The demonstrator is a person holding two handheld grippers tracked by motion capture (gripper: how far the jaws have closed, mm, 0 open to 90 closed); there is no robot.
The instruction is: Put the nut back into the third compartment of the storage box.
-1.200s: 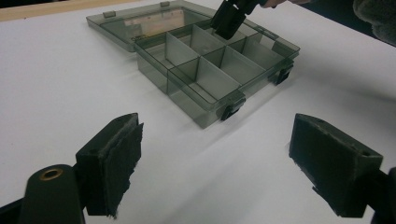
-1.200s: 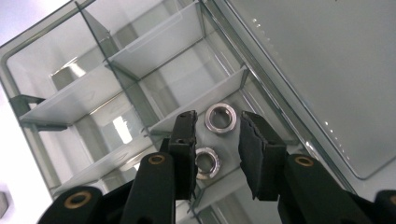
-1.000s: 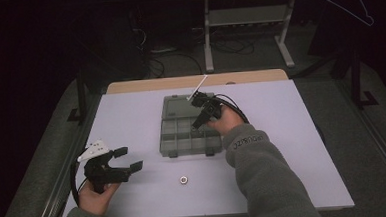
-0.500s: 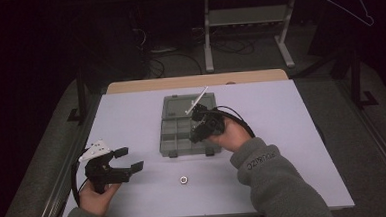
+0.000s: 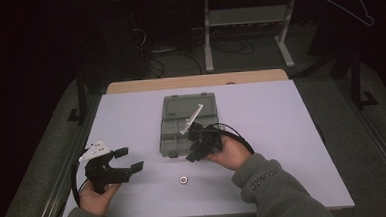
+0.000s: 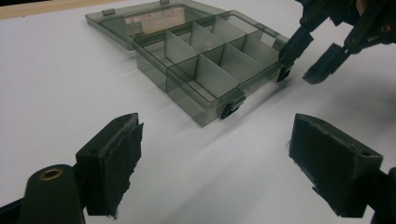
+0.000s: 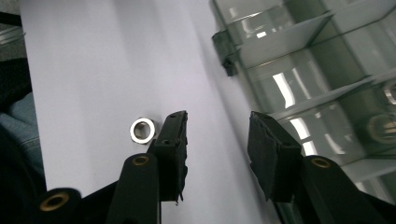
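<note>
The right gripper [image 5: 197, 147] sits just off the near right corner of the compartment box [image 5: 187, 125], at about 5 o'clock from the box's middle. The right hand [image 5: 231, 154] wraps the gripper's body from the near side, with the grey sleeve [image 5: 275, 192] running back toward 5 o'clock to the table's near edge. The gripper points toward 10 o'clock, low over the table [image 5: 282, 134], and a thin white rod [image 5: 191, 118] sticks up from it over the box. Its jaws have just been opening; they stand partly apart with nothing between them, and bare table shows in the gap in the right gripper view. In that same view the nut [image 7: 142, 130] lies flat on the table just beside the tip of the left-hand jaw, outside the gap and not touched by the pads. In the high view the nut [image 5: 183, 179] lies at about 7 o'clock from the right gripper, near the front edge of the table and apart from the box.

The left gripper [image 5: 126, 161] is held well to the left, at about 8 o'clock from the box, in the left hand [image 5: 96, 196] that comes up from the near edge. It points toward 3 o'clock, roughly level, with its grey plate on top. Its jaws stand wide apart and empty; the left gripper view looks between them across bare table to the open box [image 6: 205, 60], whose lid lies flat behind it, and to the right gripper [image 6: 314, 60] at the box's right corner.
</note>
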